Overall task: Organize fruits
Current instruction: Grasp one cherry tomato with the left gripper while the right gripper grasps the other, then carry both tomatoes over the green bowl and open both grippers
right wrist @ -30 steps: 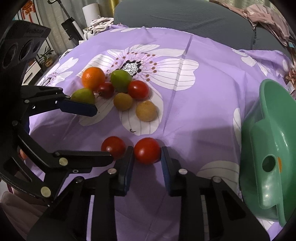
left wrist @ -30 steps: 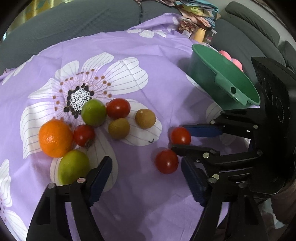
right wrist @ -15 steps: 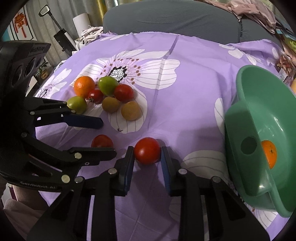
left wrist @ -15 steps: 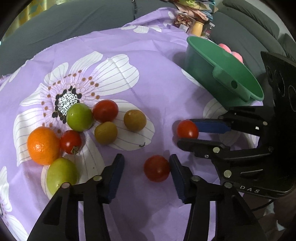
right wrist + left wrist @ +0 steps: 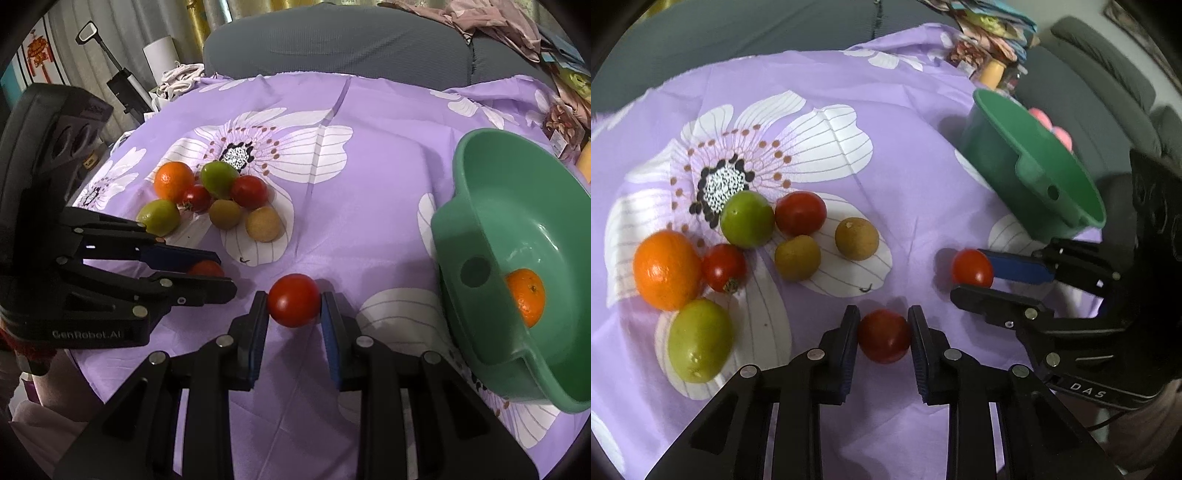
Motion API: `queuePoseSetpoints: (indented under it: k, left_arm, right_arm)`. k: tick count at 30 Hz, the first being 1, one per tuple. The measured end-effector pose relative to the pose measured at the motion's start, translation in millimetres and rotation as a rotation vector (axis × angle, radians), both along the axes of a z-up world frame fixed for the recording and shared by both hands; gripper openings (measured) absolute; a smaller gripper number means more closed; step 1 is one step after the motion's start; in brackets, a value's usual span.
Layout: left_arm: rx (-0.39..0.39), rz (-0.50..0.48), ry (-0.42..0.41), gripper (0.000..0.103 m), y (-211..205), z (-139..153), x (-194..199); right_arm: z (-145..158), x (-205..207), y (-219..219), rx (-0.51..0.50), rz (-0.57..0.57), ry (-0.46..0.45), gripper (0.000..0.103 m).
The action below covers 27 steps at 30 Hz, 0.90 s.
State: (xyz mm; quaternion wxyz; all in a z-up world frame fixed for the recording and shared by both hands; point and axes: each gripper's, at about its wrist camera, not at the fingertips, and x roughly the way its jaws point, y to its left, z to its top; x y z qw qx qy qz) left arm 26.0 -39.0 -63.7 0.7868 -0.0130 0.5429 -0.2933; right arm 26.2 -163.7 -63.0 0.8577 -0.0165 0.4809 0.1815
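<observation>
My left gripper (image 5: 883, 323) has its jaws closing tight on a red tomato (image 5: 884, 336), with the pads touching both its sides low on the purple flowered cloth (image 5: 916, 177). To its right, my right gripper (image 5: 294, 301) is shut on a second red tomato (image 5: 293, 300). That tomato (image 5: 972, 267) also shows in the left wrist view. A green bowl (image 5: 517, 206) at the right holds an orange (image 5: 526, 295). The loose fruit lies at the left: an orange (image 5: 666, 269), two green fruits (image 5: 748, 218), two tomatoes (image 5: 800, 213) and two brownish fruits (image 5: 856, 239).
A grey sofa (image 5: 332, 40) curves round the far side of the cloth. Clutter and a yellow-capped bottle (image 5: 995, 68) sit beyond the green bowl (image 5: 993, 147). A sleeve (image 5: 40, 417) shows under the left gripper. Bare cloth lies between the fruit pile and the bowl.
My left gripper, open a second ago beside the pile, has come over the near tomato and shut on it. The right gripper has kept its grip on its tomato.
</observation>
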Motion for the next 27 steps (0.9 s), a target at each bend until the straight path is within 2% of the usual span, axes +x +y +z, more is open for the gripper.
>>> queuePoseSetpoints:
  k: [4,10,19,27]
  left_arm:
    - [-0.058,0.021,0.027,0.027,8.0,4.7,1.6]
    - [-0.105,0.013,-0.01,0.027,7.5,24.4,-1.5]
    - [-0.124,-0.021,-0.031,0.027,-7.8,35.8,-0.3]
    - [-0.138,-0.079,-0.061,0.027,-36.8,55.3,6.8]
  right_arm:
    - [5.1,-3.6,-1.5,0.011,-0.003,-0.014,0.029]
    - [22.6,-9.1,-9.2,0.039,-0.021,-0.066,0.029]
    - [49.7,-18.9,-35.0,0.063,-0.083,-0.147,0.029]
    - [63.9,-24.3,-75.4,0.074,-0.193,-0.201,0.029]
